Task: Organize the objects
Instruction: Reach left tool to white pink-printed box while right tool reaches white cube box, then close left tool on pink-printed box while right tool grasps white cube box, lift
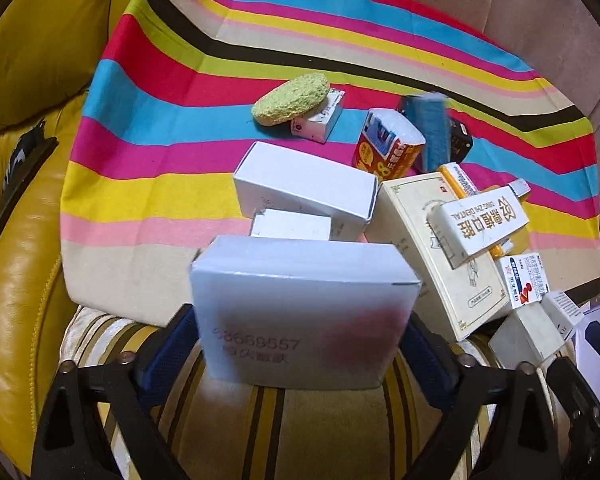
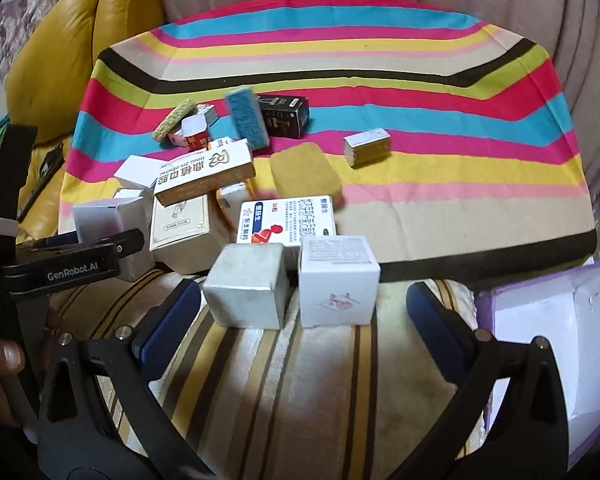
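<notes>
Left wrist view: left gripper [image 1: 302, 344] has the pale box [image 1: 304, 312] between its blue pads, at the striped cloth's [image 1: 148, 128] near edge; contact is unclear. Right gripper [image 2: 304, 316] stands open around two small boxes [image 2: 246, 292].

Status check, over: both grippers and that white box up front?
Left gripper astride the white box, grip unclear. Right gripper open, two small boxes between its fingers. Box pile crowds the right.

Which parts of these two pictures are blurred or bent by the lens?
Left wrist view: the blue sponge is smeared, the near white box soft, the striped cloth bowed. Right wrist view: the same sponge is blurred, the cloth's edges curve, the corners are dark.
</notes>
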Tool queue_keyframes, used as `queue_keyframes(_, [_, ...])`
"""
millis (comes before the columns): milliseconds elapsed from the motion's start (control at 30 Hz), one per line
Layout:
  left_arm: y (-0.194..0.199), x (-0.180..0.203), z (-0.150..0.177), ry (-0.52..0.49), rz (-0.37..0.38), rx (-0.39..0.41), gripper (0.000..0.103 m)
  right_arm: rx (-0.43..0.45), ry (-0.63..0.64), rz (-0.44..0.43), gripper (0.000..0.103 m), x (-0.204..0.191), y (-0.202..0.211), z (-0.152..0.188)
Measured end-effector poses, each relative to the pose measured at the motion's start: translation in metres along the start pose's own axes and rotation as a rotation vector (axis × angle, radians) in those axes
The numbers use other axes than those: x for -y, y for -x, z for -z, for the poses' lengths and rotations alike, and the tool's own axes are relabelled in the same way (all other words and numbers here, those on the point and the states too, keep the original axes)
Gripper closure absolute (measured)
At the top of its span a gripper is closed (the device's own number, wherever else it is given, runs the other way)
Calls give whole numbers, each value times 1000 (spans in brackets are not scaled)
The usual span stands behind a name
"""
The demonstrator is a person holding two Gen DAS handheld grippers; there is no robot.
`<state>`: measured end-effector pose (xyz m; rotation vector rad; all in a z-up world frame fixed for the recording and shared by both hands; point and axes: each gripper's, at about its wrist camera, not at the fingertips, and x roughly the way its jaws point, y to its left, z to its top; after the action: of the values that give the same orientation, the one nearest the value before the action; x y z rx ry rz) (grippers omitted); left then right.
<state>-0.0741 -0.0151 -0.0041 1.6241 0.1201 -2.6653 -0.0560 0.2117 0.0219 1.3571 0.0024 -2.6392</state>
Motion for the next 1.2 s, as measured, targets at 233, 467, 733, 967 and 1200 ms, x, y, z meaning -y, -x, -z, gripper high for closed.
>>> queue_keyframes(233, [11,-1,6,1,-7,63,11,2,-66,-7,0,25,1,0])
queue_keyframes(467, [14,0,7,-4,-5,82,11,-20,-127,-44,18,42,-4,-2])
queue_keyframes(733, [20,2,8,-13,-18,112,11,-87,-98,-77,41,40,-23,-3])
queue_keyframes(967, [42,9,13,-37,-31,202,11,-75,-73,-44,57,38,-21,2])
queue_keyframes(1200, [63,30,23,-72,39,261,11,-27,-101,47,57,53,-2,8])
